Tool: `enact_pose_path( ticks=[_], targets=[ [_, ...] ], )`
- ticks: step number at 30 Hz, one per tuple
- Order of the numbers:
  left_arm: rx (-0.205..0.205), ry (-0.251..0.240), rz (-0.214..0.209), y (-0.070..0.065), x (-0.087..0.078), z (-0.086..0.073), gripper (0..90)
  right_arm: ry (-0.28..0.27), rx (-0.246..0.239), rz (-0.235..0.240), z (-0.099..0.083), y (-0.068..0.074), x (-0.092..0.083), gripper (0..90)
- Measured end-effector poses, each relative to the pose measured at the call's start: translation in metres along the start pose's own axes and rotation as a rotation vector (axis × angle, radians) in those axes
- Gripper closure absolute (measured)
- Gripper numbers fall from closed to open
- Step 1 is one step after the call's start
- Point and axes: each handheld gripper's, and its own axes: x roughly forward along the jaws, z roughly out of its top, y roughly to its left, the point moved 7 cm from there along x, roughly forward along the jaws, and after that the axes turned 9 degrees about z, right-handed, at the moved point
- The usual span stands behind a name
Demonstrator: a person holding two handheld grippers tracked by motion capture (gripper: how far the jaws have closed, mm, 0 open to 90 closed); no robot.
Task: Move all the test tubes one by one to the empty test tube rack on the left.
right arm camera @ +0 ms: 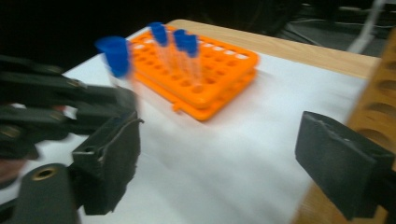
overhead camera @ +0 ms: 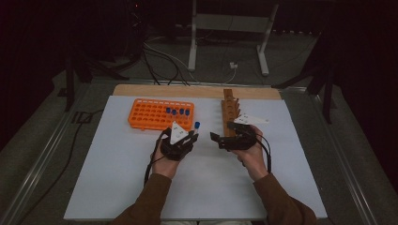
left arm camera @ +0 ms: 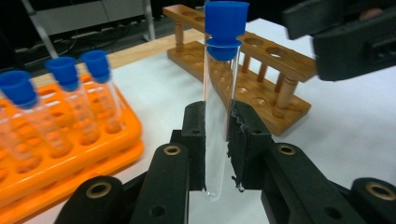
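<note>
Dim room, lit bench

You face a bench [overhead camera: 141, 187] covered in white sheet, its wooden edge [overhead camera: 197, 90] at the far side; beyond it, grey floor [overhead camera: 28, 140], trailing cables [overhead camera: 164, 58], a white metal stand [overhead camera: 225, 28], and darkness behind.

Dim and underexposed from above, dark beyond the white table sheet [overhead camera: 141, 187]. Brighter and sharp up close along the held tube [left arm camera: 219, 116], slight softness on the orange rack [left arm camera: 70, 154]. Heavy motion blur across the right gripper view, blue caps [right arm camera: 114, 53] smeared.
</note>
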Motion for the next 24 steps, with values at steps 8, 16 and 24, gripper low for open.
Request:
enact_pose_path(
  ticks=[8,16,24],
  targets=[
    [0.004,-0.001,0.042,0.02,-0.006,0.002,78.1,-0.008,-0.004,-0.035,-0.007,-0.011,-0.011,2.5],
    [-0.015,-0.021,0.102,0.051,-0.017,0.01,78.1,-0.028,0.017,-0.036,-0.008,-0.017,-0.017,0.0],
    [-0.066,-0.043,0.156,0.078,-0.02,0.014,78.1,-0.035,0.025,-0.024,-0.009,-0.015,-0.018,0.0]
  ],
)
